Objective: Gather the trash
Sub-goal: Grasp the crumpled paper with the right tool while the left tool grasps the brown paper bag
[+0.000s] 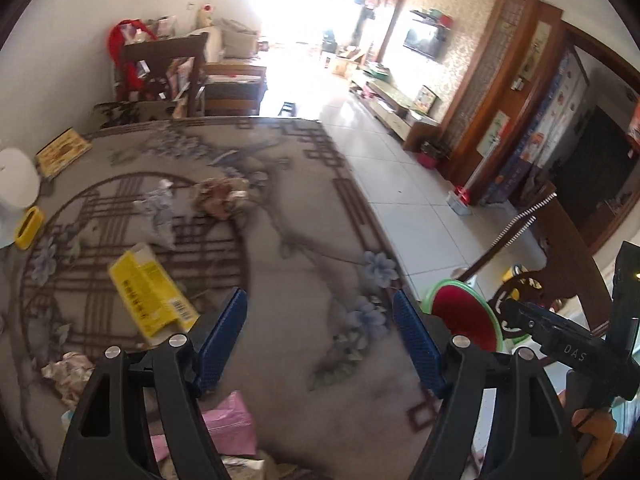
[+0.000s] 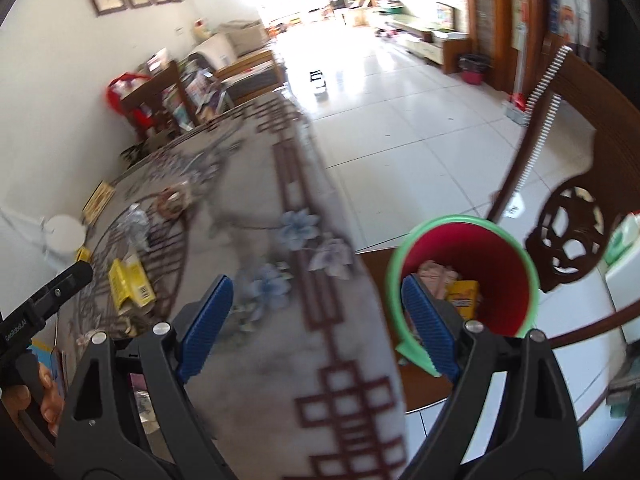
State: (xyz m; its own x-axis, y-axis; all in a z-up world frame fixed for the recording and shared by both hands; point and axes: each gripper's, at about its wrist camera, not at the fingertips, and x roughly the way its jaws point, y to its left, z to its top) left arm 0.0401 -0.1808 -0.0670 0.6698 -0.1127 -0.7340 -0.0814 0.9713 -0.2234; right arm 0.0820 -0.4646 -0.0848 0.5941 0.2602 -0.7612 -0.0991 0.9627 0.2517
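With both the left gripper (image 1: 320,332) and right gripper (image 2: 316,320) gaping empty, we should swing left toward the yellow carton (image 1: 150,292) at ten o'clock, keeping the bin (image 2: 464,276) at three.

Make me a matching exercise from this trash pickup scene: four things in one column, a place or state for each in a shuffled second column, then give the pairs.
Things:
1. yellow box
2. bin
3. left gripper
4. crumpled brown paper

Places or states:
A. open, nothing between its fingers
B. on a chair beside the table, trash already inside
C. lying flat on the tablecloth, barcode showing
D. farther back on the tablecloth, near grey crumpled paper

Pairs: 1-C, 2-B, 3-A, 4-D
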